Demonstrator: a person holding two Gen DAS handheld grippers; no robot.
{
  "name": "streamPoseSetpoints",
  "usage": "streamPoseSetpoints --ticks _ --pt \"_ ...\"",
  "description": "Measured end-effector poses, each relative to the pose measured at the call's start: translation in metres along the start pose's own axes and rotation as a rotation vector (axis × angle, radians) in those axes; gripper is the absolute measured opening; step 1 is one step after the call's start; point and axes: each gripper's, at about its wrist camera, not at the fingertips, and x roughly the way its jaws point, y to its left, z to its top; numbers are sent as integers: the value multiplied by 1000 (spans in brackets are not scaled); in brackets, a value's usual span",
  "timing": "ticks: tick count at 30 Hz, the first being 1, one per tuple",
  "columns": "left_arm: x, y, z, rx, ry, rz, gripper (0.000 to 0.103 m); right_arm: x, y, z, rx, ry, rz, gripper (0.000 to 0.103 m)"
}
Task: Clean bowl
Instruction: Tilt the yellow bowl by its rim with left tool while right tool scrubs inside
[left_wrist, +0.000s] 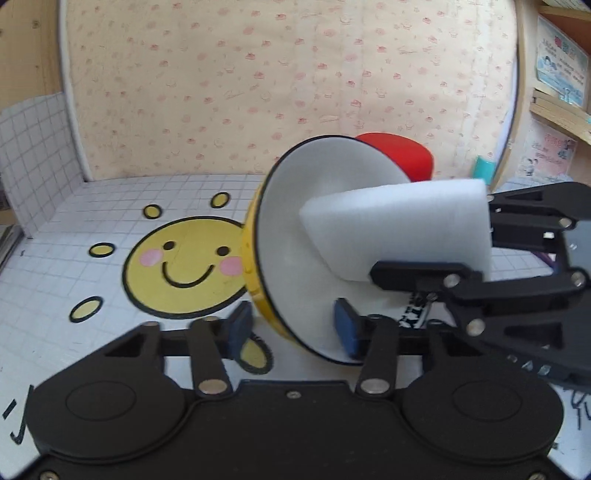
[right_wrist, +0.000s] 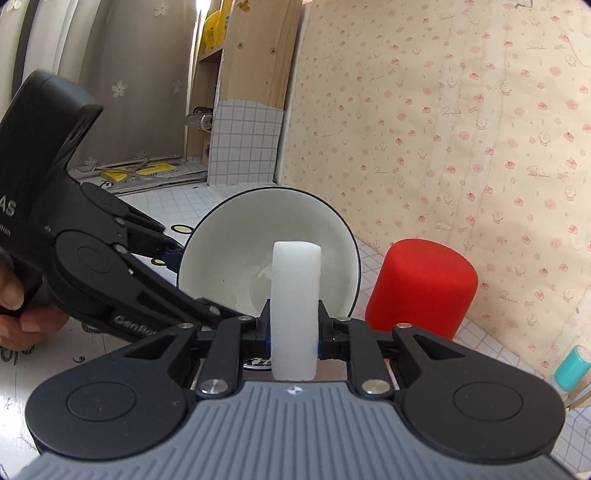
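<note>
Your left tongs (left_wrist: 291, 332) straddle the lower rim of the bowl (left_wrist: 295, 221), nearly closed on it, tipping its white inside toward your right tongs (right_wrist: 294, 328). These are clamped on the upright sponge (right_wrist: 295, 306), whose far end lies inside the bowl, above the counter (left_wrist: 74, 280). Both tongs point slightly downward; a red cup (right_wrist: 421, 288) stands just right.

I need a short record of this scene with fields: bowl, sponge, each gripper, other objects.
bowl: yellow outside, white inside, tipped on its side, rim between the left pads
sponge: white block, end reaching into the bowl
left gripper: shut on bowl rim
right gripper: shut on sponge
other objects: red cylinder beside bowl; teal container
</note>
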Motion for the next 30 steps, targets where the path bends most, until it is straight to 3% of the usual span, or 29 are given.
streamPoseSetpoints --ticks 8,12,16,18,23,30 --pt "-1 -7 -2 59 -15 25 40 -12 -1 5 -11 -89 -43 21" --pt "0 -8 1 75 -8 27 40 -8 1 4 -49 -60 -70 21" --pt "0 -9 3 97 -3 34 40 3 8 0 -84 44 29 21" --pt "0 -11 3 121 -6 52 40 5 13 0 -102 56 46 21" --pt "-2 -15 2 161 -11 80 39 -3 7 4 -54 -5 54 21" --pt "-3 -15 0 181 -13 90 39 -10 -1 6 -36 -51 -26 21"
